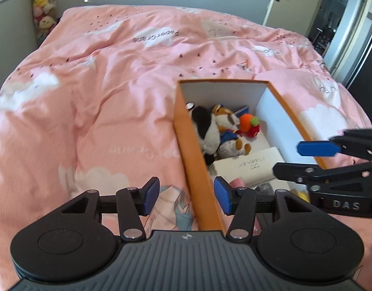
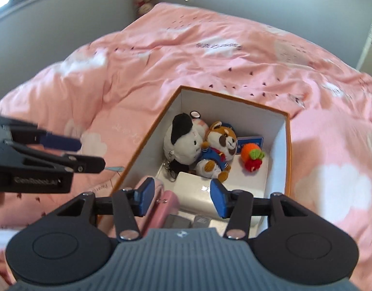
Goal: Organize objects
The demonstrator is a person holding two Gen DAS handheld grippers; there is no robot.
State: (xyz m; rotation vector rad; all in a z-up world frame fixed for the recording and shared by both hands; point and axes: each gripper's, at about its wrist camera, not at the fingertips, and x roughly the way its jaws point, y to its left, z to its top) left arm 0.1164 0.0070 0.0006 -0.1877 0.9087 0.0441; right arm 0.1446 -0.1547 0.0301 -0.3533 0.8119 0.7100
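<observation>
The box sits on the pink bed, holding plush toys, a knitted carrot at 3 o'clock of them, and a white case. Both the left gripper and right gripper hover above with jaws released, grasping nothing.

The pink cloud-print cotton-looking duvet is looking soft, matt and wrinkly. The orange cardboard box is showing smooth white paper-like walls inside. The black-and-white plush toy and brown fox plush are looking fuzzy, and the white rectangular case is shining glossy.
</observation>
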